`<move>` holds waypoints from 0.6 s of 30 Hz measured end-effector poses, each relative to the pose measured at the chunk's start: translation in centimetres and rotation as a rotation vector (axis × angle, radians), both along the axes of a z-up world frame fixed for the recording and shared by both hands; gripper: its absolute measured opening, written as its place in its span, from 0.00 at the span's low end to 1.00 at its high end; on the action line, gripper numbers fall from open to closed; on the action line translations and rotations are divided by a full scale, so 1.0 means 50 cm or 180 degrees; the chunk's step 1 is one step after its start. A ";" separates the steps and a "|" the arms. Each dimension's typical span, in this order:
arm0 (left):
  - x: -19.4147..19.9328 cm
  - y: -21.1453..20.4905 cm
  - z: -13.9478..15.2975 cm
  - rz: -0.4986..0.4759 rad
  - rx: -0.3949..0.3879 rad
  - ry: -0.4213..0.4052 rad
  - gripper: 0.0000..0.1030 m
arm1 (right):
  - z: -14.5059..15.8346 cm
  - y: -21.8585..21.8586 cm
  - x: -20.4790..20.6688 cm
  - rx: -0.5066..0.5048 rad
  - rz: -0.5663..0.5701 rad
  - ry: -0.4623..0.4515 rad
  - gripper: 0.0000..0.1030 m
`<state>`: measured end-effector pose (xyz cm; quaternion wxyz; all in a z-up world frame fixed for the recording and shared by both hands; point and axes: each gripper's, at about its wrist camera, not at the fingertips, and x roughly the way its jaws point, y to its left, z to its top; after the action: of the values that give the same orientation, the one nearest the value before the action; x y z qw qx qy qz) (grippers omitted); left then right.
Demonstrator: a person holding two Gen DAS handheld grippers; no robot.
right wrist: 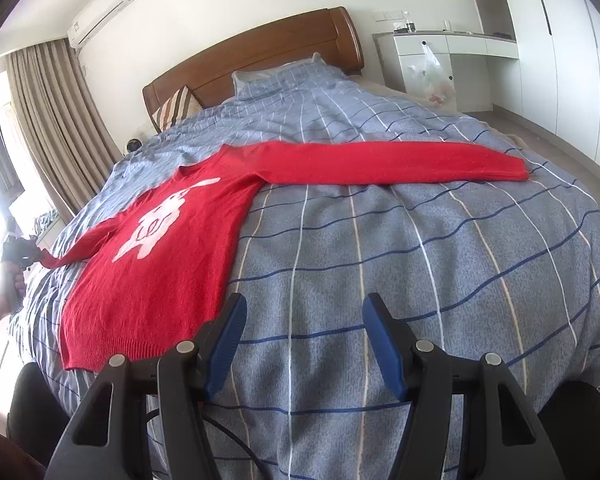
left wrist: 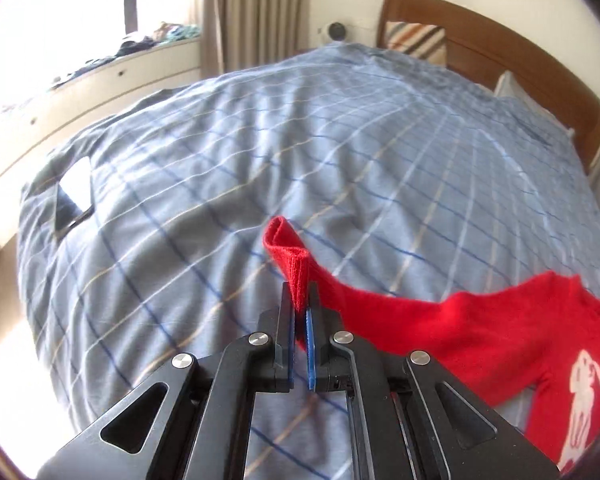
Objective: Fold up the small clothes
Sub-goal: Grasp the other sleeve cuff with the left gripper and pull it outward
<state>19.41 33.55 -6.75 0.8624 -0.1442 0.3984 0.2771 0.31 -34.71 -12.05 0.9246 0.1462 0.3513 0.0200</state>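
A small red sweater [right wrist: 156, 264] with a white animal figure lies spread flat on the blue checked bed cover [right wrist: 380, 280]. One sleeve [right wrist: 380, 162] stretches out to the right across the bed. The other sleeve's cuff [left wrist: 290, 258] sticks up from my left gripper [left wrist: 300, 312], which is shut on it and holds it just above the cover. In the right wrist view the left gripper [right wrist: 18, 252] shows at the far left edge with a hand below it. My right gripper [right wrist: 302, 320] hovers open over bare cover, just right of the sweater's hem, with nothing between its fingers.
A dark phone [left wrist: 74, 196] lies on the bed cover's left side. A wooden headboard [right wrist: 260, 52], a striped cushion [right wrist: 178, 106] and a pillow [right wrist: 284, 76] are at the far end. Curtains [right wrist: 56, 120] hang on the left; white cabinets [right wrist: 440, 60] stand at the right.
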 end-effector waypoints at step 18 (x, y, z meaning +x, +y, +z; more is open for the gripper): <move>-0.044 0.080 -0.139 0.0334 -0.0428 0.0132 0.03 | -0.020 -0.002 0.009 -0.0034 -0.0057 0.0093 0.58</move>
<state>17.21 37.56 -13.69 0.8266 -0.2167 0.4258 0.2974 0.75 -34.81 -13.04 0.9203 0.1447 0.3635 0.0078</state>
